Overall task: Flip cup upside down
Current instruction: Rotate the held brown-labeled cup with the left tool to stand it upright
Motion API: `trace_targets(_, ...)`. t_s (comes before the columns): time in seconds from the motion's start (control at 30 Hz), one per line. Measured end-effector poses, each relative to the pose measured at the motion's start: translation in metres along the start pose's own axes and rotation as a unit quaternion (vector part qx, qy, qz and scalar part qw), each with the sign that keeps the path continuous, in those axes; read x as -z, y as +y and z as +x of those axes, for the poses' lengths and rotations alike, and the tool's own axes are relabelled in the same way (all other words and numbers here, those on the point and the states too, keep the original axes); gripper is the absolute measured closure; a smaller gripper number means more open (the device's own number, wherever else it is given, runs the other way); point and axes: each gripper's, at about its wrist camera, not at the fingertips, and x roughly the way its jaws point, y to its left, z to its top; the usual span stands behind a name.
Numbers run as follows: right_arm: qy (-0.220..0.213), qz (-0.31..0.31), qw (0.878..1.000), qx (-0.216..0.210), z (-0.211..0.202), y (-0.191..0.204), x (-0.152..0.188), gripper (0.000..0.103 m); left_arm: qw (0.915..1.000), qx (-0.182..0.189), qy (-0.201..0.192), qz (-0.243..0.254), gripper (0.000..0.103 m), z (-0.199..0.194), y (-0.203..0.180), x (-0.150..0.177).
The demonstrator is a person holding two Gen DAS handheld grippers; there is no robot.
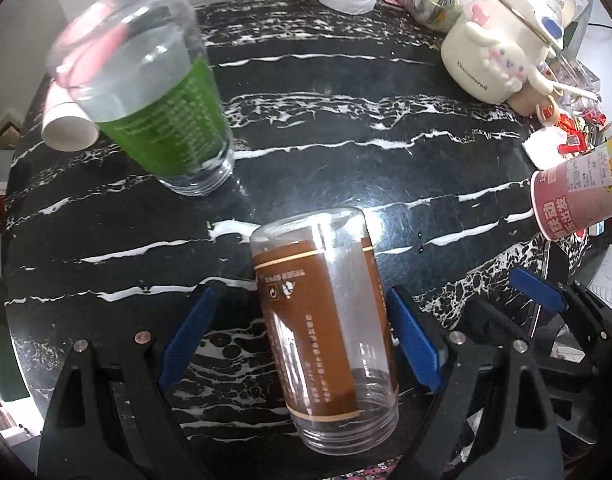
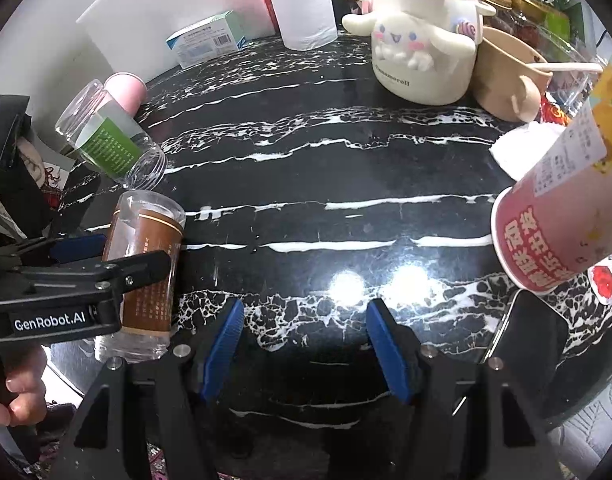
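A clear plastic cup with a brown label (image 1: 325,312) stands upside down on the black marble table (image 1: 345,120), closed base up. My left gripper (image 1: 302,312) is open around it; the right blue pad (image 1: 413,344) is close to the cup, the left pad apart from it. The brown cup also shows in the right wrist view (image 2: 146,272), between the left gripper's fingers (image 2: 138,268). A clear cup with a green label (image 1: 154,96) stands upside down behind it, also in the right wrist view (image 2: 110,140). My right gripper (image 2: 306,344) is open and empty over the table.
A pink paper cup (image 2: 553,232) stands upside down at the right. A white Cinnamoroll kettle (image 2: 421,40), a tissue roll (image 2: 302,4), a beige mug (image 2: 509,76), boxes and snack packets crowd the back. A phone (image 2: 529,332) lies at the right edge.
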Motion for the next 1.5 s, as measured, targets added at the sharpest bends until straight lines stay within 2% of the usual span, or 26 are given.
trace_targets(0.5,0.011,0.003,1.0,-0.01,0.013,0.0,-0.01,0.039,0.9998,0.004,0.02,0.004,0.016,0.022,-0.002,-0.016)
trace_targets(0.53,0.011,0.003,1.0,-0.01,0.014,0.0,-0.011,0.039,0.9994,-0.009,0.033,0.01,0.016,0.024,-0.002,-0.016)
trace_targets(0.77,0.011,0.003,1.0,-0.011,0.014,-0.001,-0.011,0.039,0.9982,-0.001,0.053,0.026,0.017,0.036,-0.007,-0.018)
trace_targets(0.9,0.011,0.004,1.0,-0.013,0.014,-0.001,-0.012,0.039,0.9984,-0.005,0.038,0.042,0.031,0.033,-0.014,-0.014)
trace_targets(0.93,0.011,0.004,1.0,-0.013,0.014,-0.001,-0.012,0.039,0.9986,-0.001,0.032,0.042,0.041,0.031,-0.016,-0.014)
trace_targets(0.97,0.011,0.005,1.0,-0.013,0.014,-0.001,-0.012,0.039,0.9988,0.009,0.028,0.04,0.042,0.03,-0.015,-0.013)
trace_targets(1.13,0.009,0.006,1.0,-0.014,0.012,-0.004,-0.012,0.039,0.9987,0.024,0.002,0.044,0.043,0.018,-0.014,-0.01)
trace_targets(1.5,0.003,0.007,1.0,-0.019,0.004,-0.007,-0.007,0.039,0.9935,0.022,-0.084,0.073,0.044,-0.04,-0.028,-0.012)
